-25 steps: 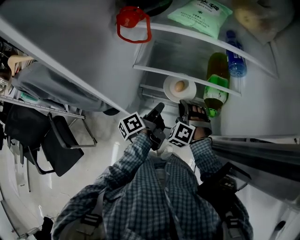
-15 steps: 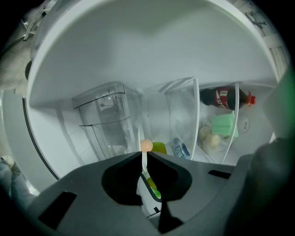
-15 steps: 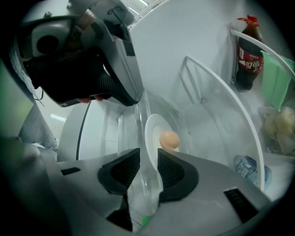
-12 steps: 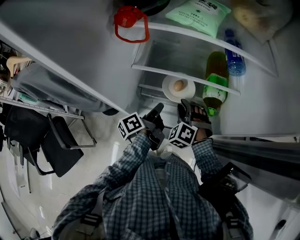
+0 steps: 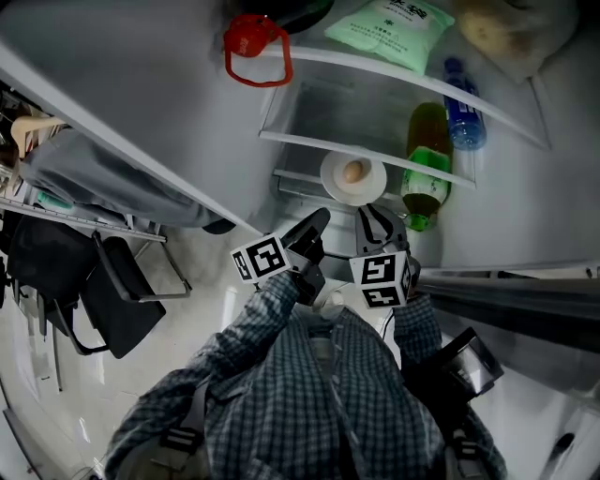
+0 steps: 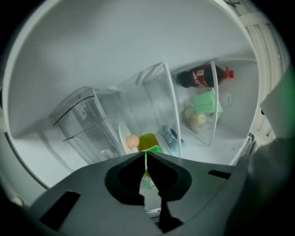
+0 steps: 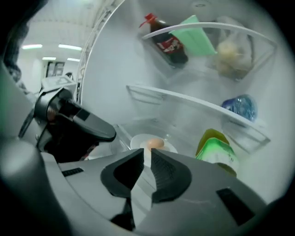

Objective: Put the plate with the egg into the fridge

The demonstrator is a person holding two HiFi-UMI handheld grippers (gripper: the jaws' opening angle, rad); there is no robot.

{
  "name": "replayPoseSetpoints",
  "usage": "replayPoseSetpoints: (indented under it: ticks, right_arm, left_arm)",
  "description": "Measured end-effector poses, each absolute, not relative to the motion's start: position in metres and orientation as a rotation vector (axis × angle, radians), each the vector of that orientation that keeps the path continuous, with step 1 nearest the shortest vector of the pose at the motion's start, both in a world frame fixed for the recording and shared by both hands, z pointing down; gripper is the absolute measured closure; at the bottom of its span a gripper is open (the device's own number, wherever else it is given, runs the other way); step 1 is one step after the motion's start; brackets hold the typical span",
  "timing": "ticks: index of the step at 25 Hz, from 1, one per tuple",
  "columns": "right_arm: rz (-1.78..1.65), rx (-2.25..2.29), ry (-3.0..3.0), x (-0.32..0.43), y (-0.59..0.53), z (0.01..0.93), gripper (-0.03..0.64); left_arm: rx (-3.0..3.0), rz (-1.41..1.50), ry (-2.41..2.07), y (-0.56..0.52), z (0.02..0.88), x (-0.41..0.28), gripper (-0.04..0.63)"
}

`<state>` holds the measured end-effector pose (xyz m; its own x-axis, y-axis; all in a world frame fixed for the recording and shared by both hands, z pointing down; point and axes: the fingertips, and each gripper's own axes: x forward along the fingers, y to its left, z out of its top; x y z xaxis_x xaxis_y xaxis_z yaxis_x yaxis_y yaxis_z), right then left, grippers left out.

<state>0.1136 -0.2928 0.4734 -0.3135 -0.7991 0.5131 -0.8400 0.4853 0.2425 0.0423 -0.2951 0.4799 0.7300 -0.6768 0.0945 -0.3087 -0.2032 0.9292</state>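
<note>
Near the fridge shelf's [image 5: 295, 178] front edge, plate [image 5: 333, 184] with egg [image 5: 353, 172] rests. Right claw [image 5: 375, 220] empty, jaws apart, just been closing; left claw [image 5: 317, 222] together. Risk: a pull-back clips the rim, egg rolls.

The plate [image 5: 330, 184] is smooth, glossy white, ceramic by the look of it, and the egg [image 5: 354, 172] has a matt, pale brown shell. Around them the fridge [image 5: 530, 202] walls are smooth satin white plastic and the shelf [image 5: 309, 143] is clear with a glassy sheen. To the right, the green bottle [image 5: 424, 159] and the blue bottle [image 5: 462, 117] are glossy translucent plastic, and farther back the green packet [image 5: 389, 28] is shiny crinkled film and the red cap [image 5: 246, 36] glossy plastic. Nearest, the person's checked shirt [image 5: 309, 394] is soft matt cloth, and the floor [image 5: 47, 375] at the left is polished and reflective.
</note>
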Motion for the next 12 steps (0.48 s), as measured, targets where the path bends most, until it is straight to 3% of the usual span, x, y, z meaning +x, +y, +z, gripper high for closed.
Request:
replayPoseSetpoints:
  ticks: [3,12]
  right_arm:
    - [0.26,1.406,-2.261,0.115,-0.288,0.462,0.609]
    - [0.586,1.622,-2.373,0.134,-0.277,0.45,0.611]
  left_arm:
    - [1.927,-0.344,-0.786,-0.294,0.469,0.049,0.578]
    - [2.283,-0.091,-0.914,-0.291,0.455,0.063,0.589]
